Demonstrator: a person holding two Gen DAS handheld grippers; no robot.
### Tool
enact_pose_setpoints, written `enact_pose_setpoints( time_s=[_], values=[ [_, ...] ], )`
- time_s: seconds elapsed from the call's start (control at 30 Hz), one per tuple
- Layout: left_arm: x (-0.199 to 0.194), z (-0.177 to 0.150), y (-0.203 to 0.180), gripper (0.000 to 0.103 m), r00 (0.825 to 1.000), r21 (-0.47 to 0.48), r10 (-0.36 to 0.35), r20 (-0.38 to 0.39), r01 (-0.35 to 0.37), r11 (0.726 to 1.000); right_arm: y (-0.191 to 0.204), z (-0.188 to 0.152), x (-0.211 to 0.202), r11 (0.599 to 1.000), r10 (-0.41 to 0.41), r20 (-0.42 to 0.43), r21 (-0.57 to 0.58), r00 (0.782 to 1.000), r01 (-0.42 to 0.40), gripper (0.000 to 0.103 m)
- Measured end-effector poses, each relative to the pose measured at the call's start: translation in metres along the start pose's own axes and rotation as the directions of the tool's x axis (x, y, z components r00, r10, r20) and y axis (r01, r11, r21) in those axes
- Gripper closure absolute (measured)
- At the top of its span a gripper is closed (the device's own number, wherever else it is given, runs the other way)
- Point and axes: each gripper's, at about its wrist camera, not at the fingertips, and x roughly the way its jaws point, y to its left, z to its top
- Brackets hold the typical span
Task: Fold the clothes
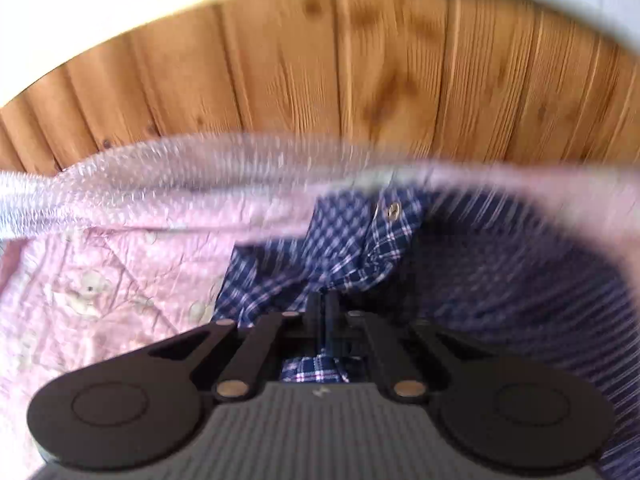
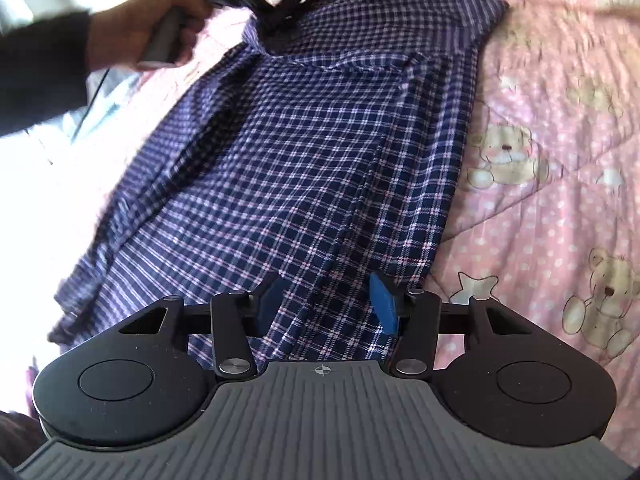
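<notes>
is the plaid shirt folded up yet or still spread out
Partly folded: the shirt lies long on the quilt, one side turned in; the left claw is shut on its far end.

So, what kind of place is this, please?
Probably a bedroom at home: the shirt lies on a pink quilt printed with teddy bears, as on a bed, and a wood-panelled wall stands behind it.

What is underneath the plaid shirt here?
The plaid shirt lies on a pink quilt printed with teddy bears, which shows around its edges. Whatever lies beneath the shirt's middle is covered, though likely more quilt.
</notes>
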Motion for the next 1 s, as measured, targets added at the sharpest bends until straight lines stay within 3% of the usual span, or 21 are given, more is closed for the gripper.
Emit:
enact_pose_setpoints(
  time_s=[0.03, 0.1, 0.2, 0.23, 0.3, 0.37, 0.4, 0.47, 0.5, 0.6, 0.73, 0.77, 0.9, 0.93, 1.0],
  values=[
    [-0.023, 0.000, -0.005, 0.102, 0.996, 0.021, -0.078, 0.047, 0.077, 0.997, -0.010, 0.006, -0.004, 0.997, 0.037, 0.018, 0.066, 0.999, -0.038, 0.051],
    [-0.069, -0.001, -0.020, 0.102, 0.963, 0.101, -0.237, 0.125, 0.225, 0.969, -0.035, 0.021, -0.017, 0.964, 0.133, 0.114, 0.215, 0.985, -0.155, 0.050],
    [-0.123, -0.028, -0.062, 0.101, 0.905, 0.336, -0.416, 0.089, 0.366, 0.868, -0.070, 0.044, -0.033, 0.865, 0.240, 0.276, 0.375, 0.931, -0.334, 0.046],
    [-0.138, -0.039, -0.077, 0.101, 0.886, 0.420, -0.459, 0.060, 0.395, 0.817, -0.079, 0.052, -0.036, 0.834, 0.264, 0.327, 0.396, 0.907, -0.385, 0.042],
    [-0.152, -0.063, -0.096, 0.101, 0.862, 0.504, -0.506, 0.008, 0.434, 0.747, -0.092, 0.068, -0.038, 0.779, 0.312, 0.404, 0.408, 0.860, -0.475, 0.023],
    [-0.154, -0.081, -0.106, 0.101, 0.852, 0.553, -0.522, -0.029, 0.449, 0.702, -0.099, 0.082, -0.033, 0.745, 0.358, 0.439, 0.399, 0.824, -0.535, 0.020],
    [-0.154, -0.089, -0.109, 0.101, 0.847, 0.551, -0.530, -0.040, 0.461, 0.696, -0.103, 0.088, -0.029, 0.729, 0.374, 0.451, 0.397, 0.811, -0.557, 0.019],
    [-0.153, -0.100, -0.112, 0.101, 0.832, 0.535, -0.551, -0.060, 0.493, 0.686, -0.111, 0.097, -0.021, 0.698, 0.399, 0.469, 0.402, 0.788, -0.593, 0.016],
    [-0.153, -0.105, -0.112, 0.101, 0.830, 0.537, -0.555, -0.062, 0.496, 0.682, -0.114, 0.100, -0.015, 0.689, 0.395, 0.471, 0.416, 0.789, -0.594, 0.016],
    [-0.148, -0.108, -0.108, 0.101, 0.832, 0.518, -0.549, -0.076, 0.504, 0.692, -0.125, 0.101, -0.005, 0.712, 0.316, 0.456, 0.466, 0.832, -0.526, 0.016],
    [-0.139, -0.109, -0.097, 0.100, 0.827, 0.458, -0.552, -0.109, 0.534, 0.711, -0.126, 0.099, 0.004, 0.763, 0.265, 0.411, 0.463, 0.872, -0.450, 0.016],
    [-0.135, -0.110, -0.094, 0.097, 0.826, 0.428, -0.552, -0.116, 0.543, 0.723, -0.125, 0.100, 0.008, 0.786, 0.254, 0.387, 0.451, 0.886, -0.422, 0.016],
    [-0.130, -0.120, -0.070, 0.073, 0.826, 0.201, -0.554, -0.102, 0.563, 0.802, -0.118, 0.095, 0.030, 0.809, 0.255, 0.235, 0.479, 0.938, -0.340, 0.019],
    [-0.131, -0.125, -0.063, 0.071, 0.830, 0.127, -0.549, -0.095, 0.557, 0.821, -0.118, 0.090, 0.029, 0.800, 0.259, 0.232, 0.493, 0.937, -0.343, 0.020],
    [-0.131, -0.136, -0.047, 0.052, 0.838, -0.036, -0.540, -0.081, 0.539, 0.841, -0.118, 0.076, 0.026, 0.766, 0.269, 0.245, 0.532, 0.931, -0.361, 0.020]
  ],
)
